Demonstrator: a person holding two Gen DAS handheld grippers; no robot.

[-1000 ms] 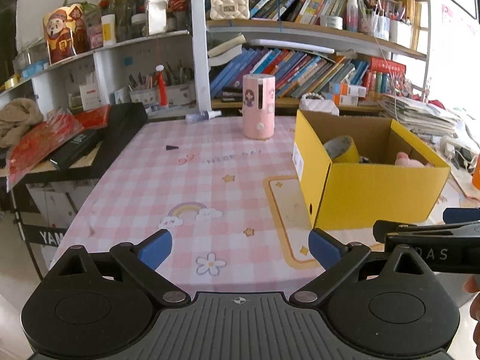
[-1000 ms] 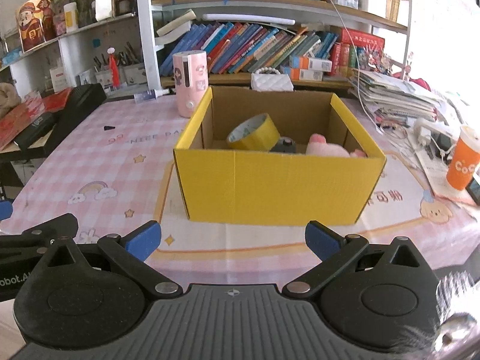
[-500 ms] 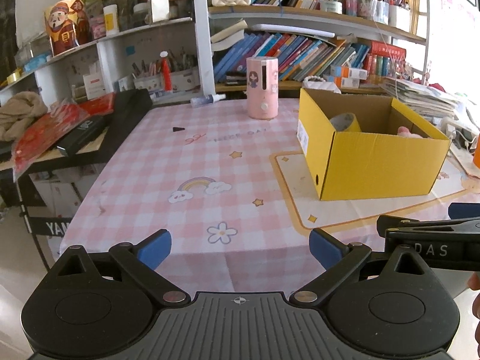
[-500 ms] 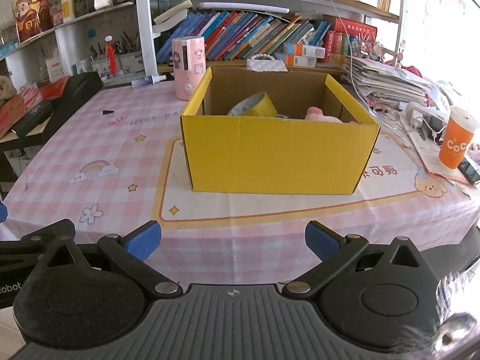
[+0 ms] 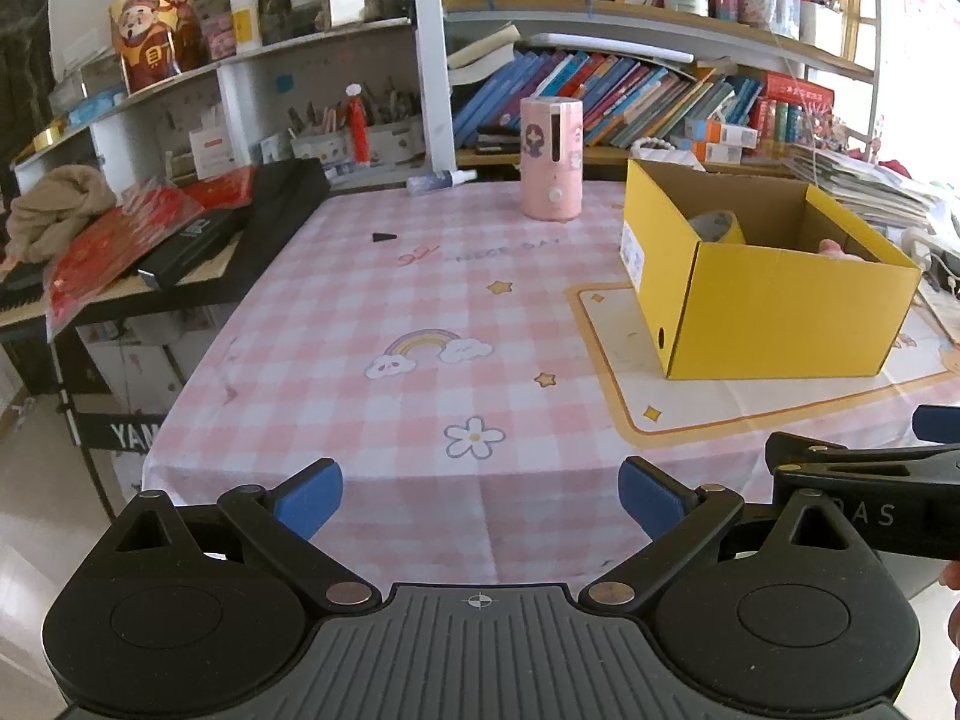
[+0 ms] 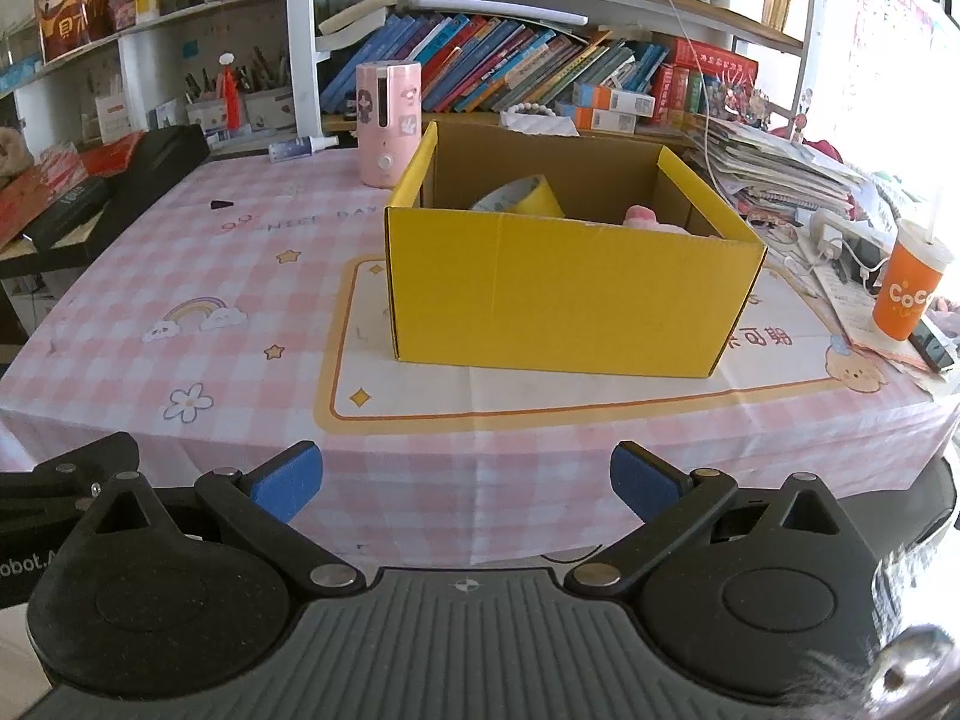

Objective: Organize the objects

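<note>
Both grippers hang off the surface's (image 6: pixel 252 276) near edge, jaws wide and empty: left gripper (image 5: pixel 480 495), right gripper (image 6: pixel 467 477). The box (image 6: pixel 564 294), tape (image 6: pixel 528 198) inside, sits straight ahead of the right one, nearer it.

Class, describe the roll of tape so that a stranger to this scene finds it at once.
Start at the yellow box on the pink checked tablecloth. Inside, at its left end, the tape roll leans tilted. Its yellow band and hollow ring set it apart from the soft pink toy at the right end.
</note>
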